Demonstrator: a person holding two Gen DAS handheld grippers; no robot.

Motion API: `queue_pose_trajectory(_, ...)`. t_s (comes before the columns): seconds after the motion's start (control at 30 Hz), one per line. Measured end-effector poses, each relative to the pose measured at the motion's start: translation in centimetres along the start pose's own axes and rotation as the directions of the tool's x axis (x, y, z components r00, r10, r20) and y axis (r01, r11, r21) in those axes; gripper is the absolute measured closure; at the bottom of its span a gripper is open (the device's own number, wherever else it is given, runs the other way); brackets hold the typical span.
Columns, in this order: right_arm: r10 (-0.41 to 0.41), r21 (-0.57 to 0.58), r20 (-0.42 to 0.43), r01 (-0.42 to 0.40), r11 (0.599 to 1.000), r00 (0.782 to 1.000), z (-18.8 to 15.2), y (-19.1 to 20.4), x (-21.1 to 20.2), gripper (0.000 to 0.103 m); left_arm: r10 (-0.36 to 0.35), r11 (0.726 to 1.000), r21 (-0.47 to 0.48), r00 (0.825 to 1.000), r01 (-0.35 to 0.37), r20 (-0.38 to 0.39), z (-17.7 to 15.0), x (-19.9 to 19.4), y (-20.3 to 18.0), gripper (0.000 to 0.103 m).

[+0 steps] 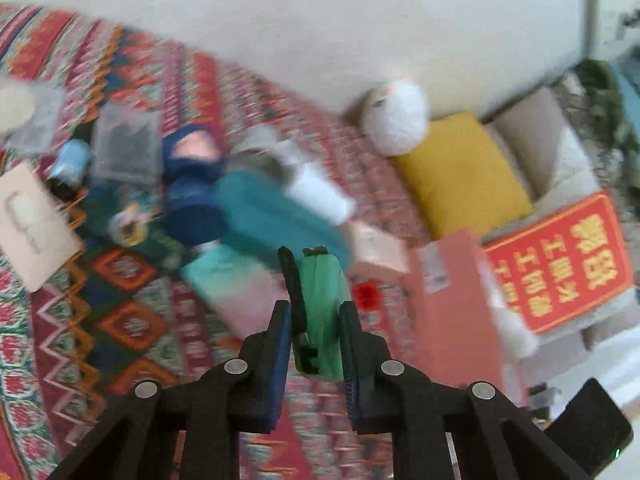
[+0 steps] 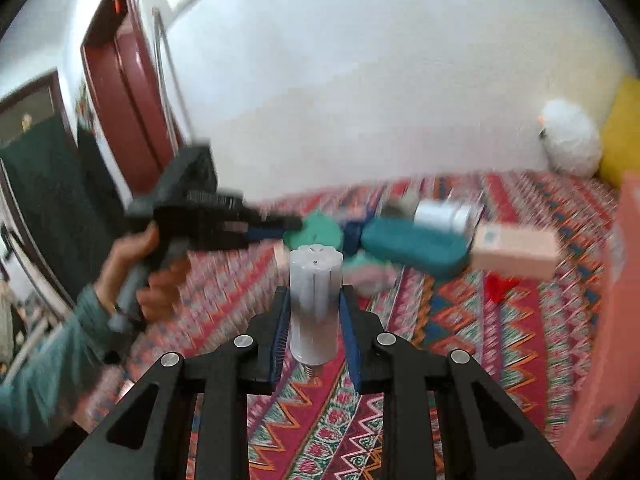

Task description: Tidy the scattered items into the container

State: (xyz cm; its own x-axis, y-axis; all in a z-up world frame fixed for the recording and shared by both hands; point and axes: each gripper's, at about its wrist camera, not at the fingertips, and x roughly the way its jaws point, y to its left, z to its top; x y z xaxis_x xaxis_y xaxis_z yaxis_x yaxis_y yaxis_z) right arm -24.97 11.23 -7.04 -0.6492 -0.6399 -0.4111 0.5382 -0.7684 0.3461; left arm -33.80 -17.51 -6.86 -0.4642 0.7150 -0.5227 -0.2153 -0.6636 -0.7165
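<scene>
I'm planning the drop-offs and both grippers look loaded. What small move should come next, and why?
Probably carry both loads right toward the salmon-pink container. The left gripper is shut on a green pouch, and the right gripper on a white LED bulb. Both are held above the patterned rug, so neither can pick up more before unloading.

A plain white wall point(image 2: 380, 80) runs behind a patterned red woven rug point(image 1: 132, 312) spread across the floor. At the far right a mustard-yellow cushion point(image 1: 460, 172) rests beside beige upholstered seating point(image 1: 532, 128), possibly a sofa. In the right wrist view a dark red door point(image 2: 132, 100) stands at the far left. Light is soft and even.
</scene>
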Motion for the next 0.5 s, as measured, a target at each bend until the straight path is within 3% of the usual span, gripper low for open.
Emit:
queue_pose_trajectory(0.1,-0.012,0.074,0.141,0.001,0.997,0.99,1.8,-1.8,-6.5,0.077,-0.079,0.991,0.104,0.997,0.08,-0.013,-1.1,-0.2,-5.4,0.086)
queue_pose_trajectory(0.2,-0.096,0.173,0.282,0.048,0.984,0.955,2.1,-5.4,-13.9,0.077,-0.179,0.96,0.207,0.981,0.189,-0.07,-3.3,0.9,-12.7,0.087)
queue_pose_trajectory(0.27,-0.209,0.247,0.332,0.129,0.96,0.92,1.3,-8.4,-18.5,0.077,-0.205,0.927,0.29,0.968,0.238,-0.142,-5.5,3.5,-18.9,0.091)
queue_pose_trajectory(0.33,-0.323,0.322,0.329,0.216,0.922,0.888,0.1,-11.2,-21.4,0.077,-0.203,0.898,0.352,0.958,0.265,-0.203,-7.3,6.7,-24.2,0.094)
queue_pose_trajectory(0.37,-0.374,0.371,0.311,0.25,0.894,0.874,-0.7,-12.8,-22.4,0.077,-0.192,0.891,0.37,0.956,0.265,-0.222,-8.1,8.6,-26.6,0.103)
queue_pose_trajectory(0.4,-0.42,0.413,0.286,0.285,0.865,0.861,-1.4,-14.4,-23.1,0.076,-0.186,0.888,0.375,0.954,0.266,-0.235,-8.6,10.7,-28.6,0.103)
queue_pose_trajectory(0.47,-0.5,0.481,0.211,0.356,0.801,0.84,-2.8,-17.2,-23.4,0.068,-0.186,0.897,0.352,0.95,0.269,-0.25,-9.0,14.9,-31.5,0.103)
queue_pose_trajectory(0.5,-0.529,0.507,0.174,0.384,0.771,0.831,-3.5,-18.5,-23.5,0.056,-0.191,0.906,0.325,0.947,0.271,-0.257,-9.0,16.8,-32.5,0.103)
